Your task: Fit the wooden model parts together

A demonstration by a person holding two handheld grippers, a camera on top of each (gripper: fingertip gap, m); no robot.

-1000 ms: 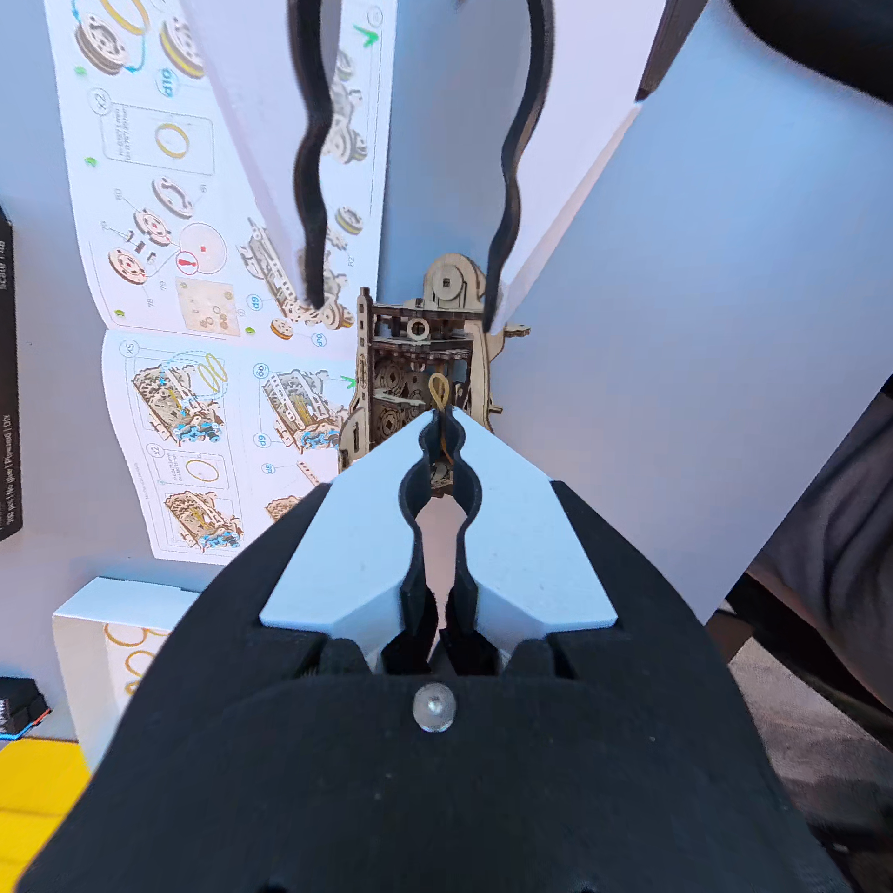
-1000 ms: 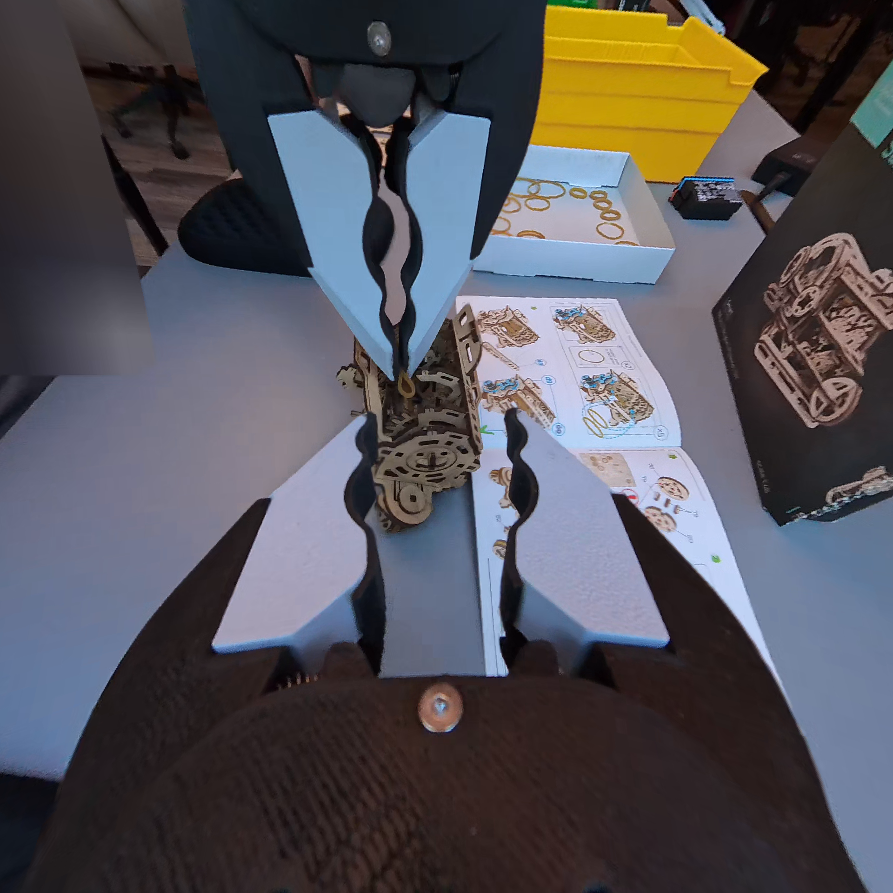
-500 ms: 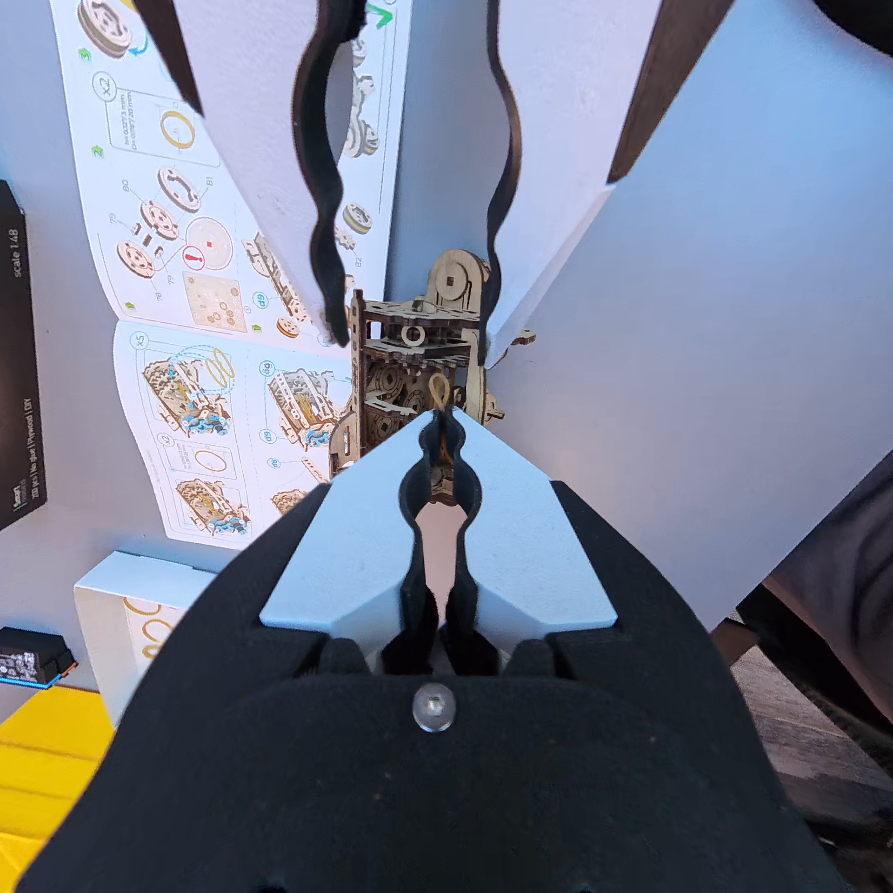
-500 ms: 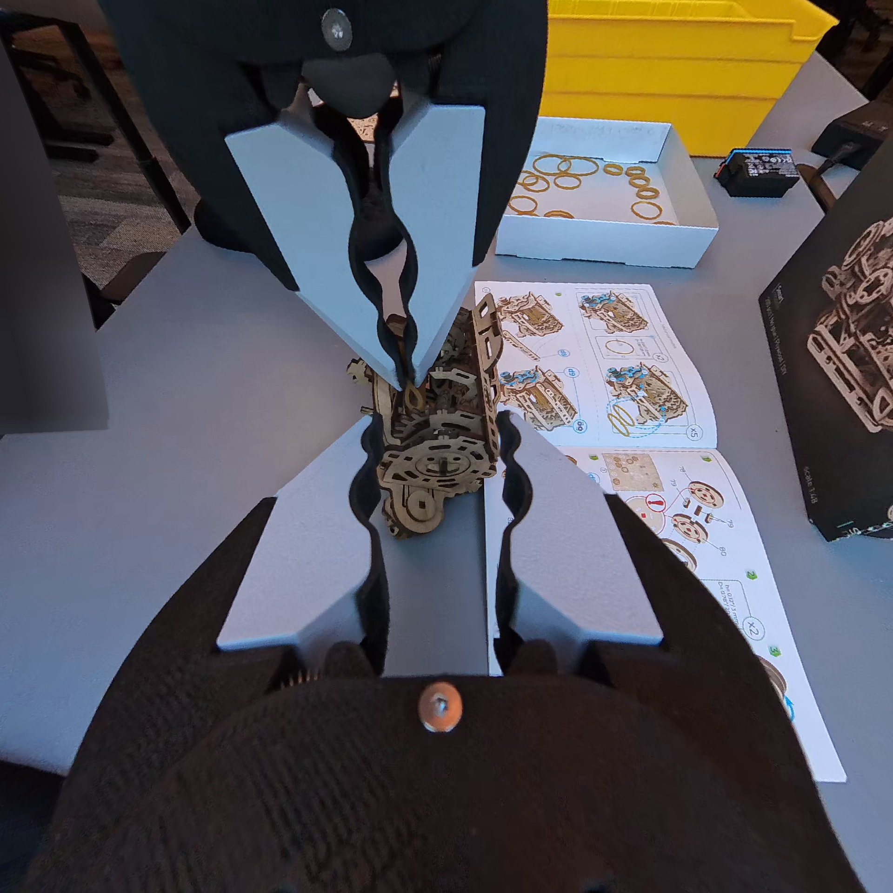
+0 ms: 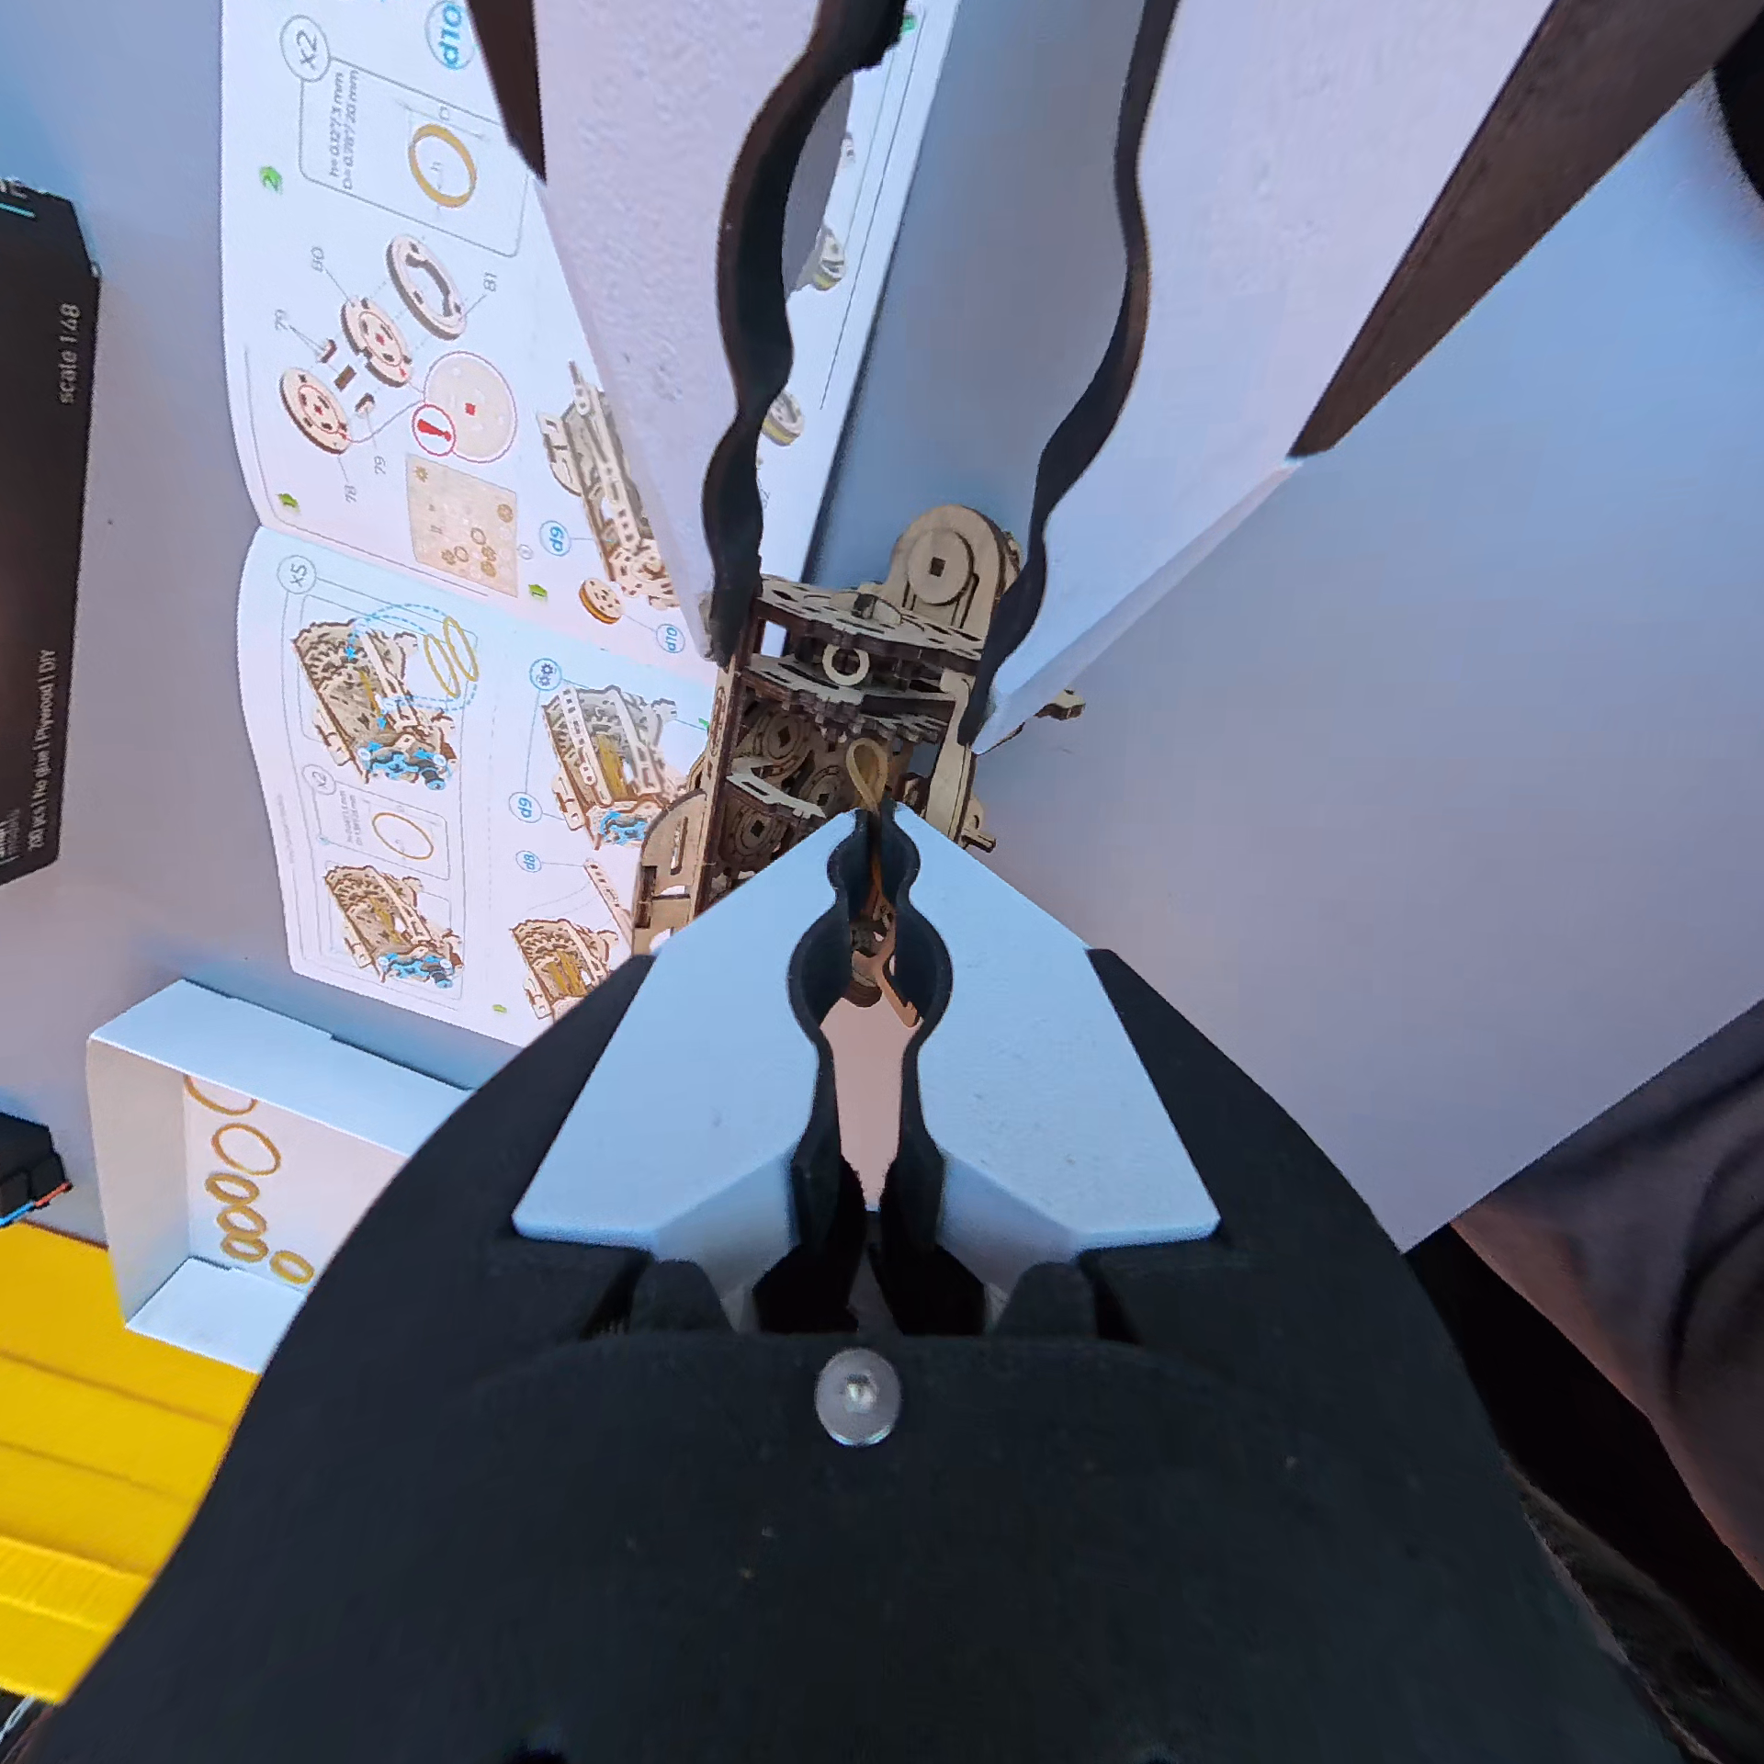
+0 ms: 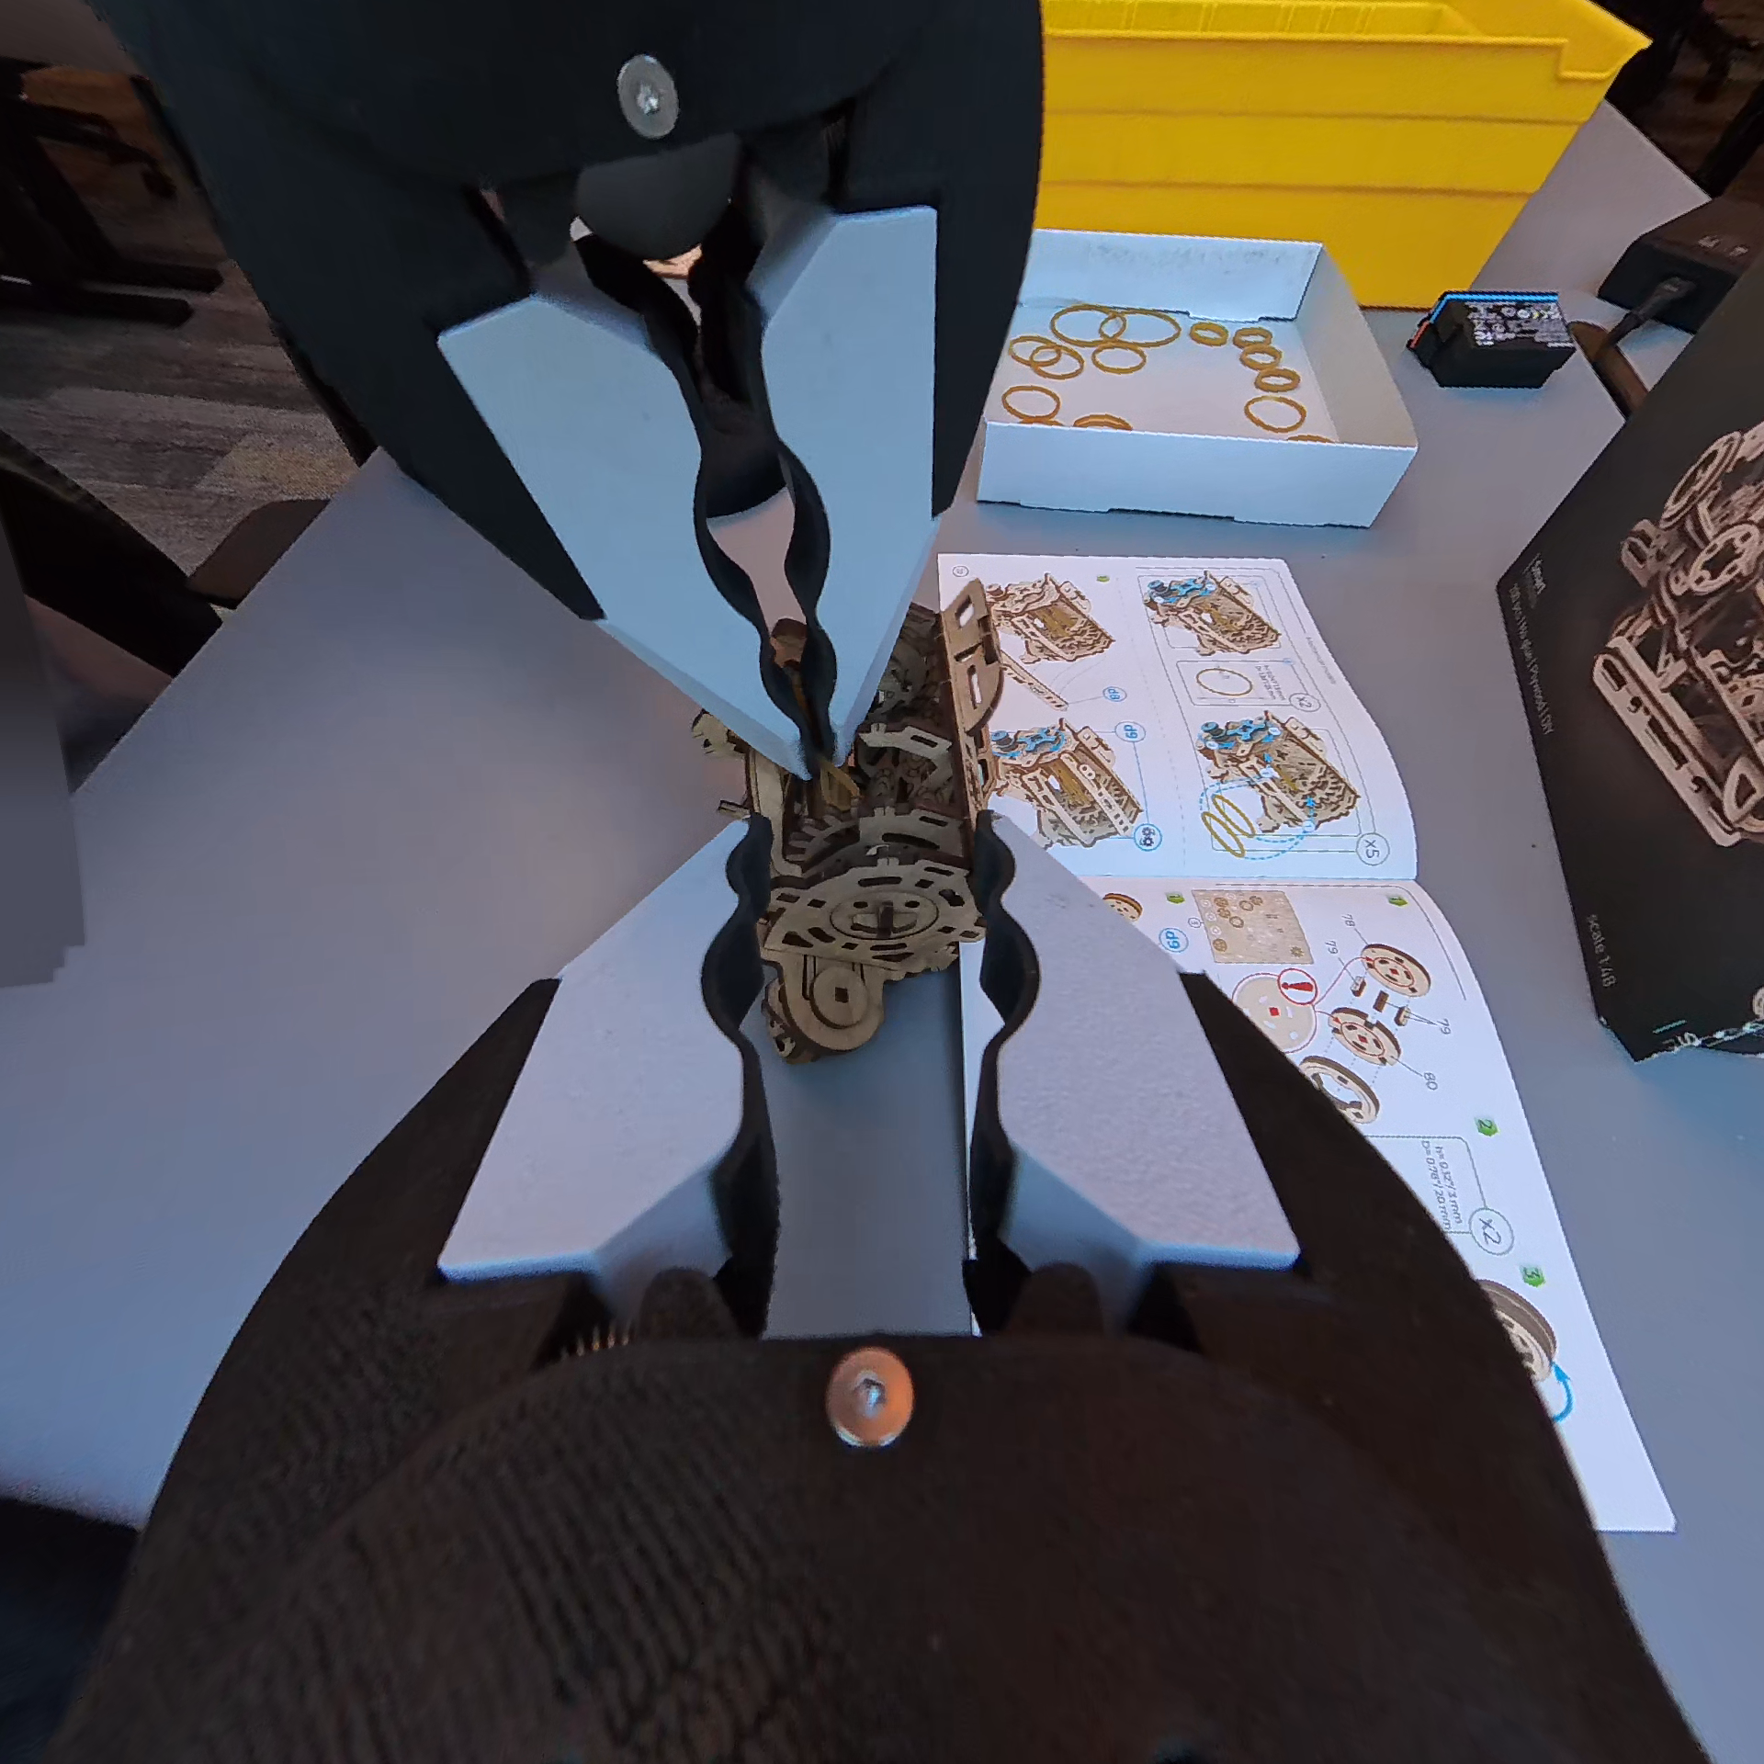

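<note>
**Hand-held grippers both on the model: band going in, frame being braced**

Left hand-held gripper (image 5: 873,821) pinched tight on a tan rubber band (image 5: 867,768), small loop poking out past the tips, right over the open top of the wooden model (image 5: 840,725). Right hand-held gripper (image 6: 864,864) spread wide with a pad on each side wall of the model; looks like both pads are touching the wood, so gripping the frame rather than just hovering around it. Hard to swear to how firm that squeeze is, though.

Model itself standing on the grey table (image 6: 382,859), its far side wall butting up against the open instruction booklet (image 6: 1241,764). Beyond the booklet from the model: white tray (image 6: 1193,477) of spare bands, then yellow bins (image 6: 1289,143). Black product box (image 6: 1670,716) on the booklet's far side, well away from the model.

Step in hand, best guess: looping a band onto something inside the gear works while the frame is held steady. Not hooked yet as far as can be seen.

Next move probably calls for:
- lowering the loop deeper between the side walls
- finding a peg or hook in there (too cluttered to pick out which one)
- keeping the frame clamped so it doesn't tip toward the booklet
- stretching gently, since thin plywood teeth likely snap easily
</note>
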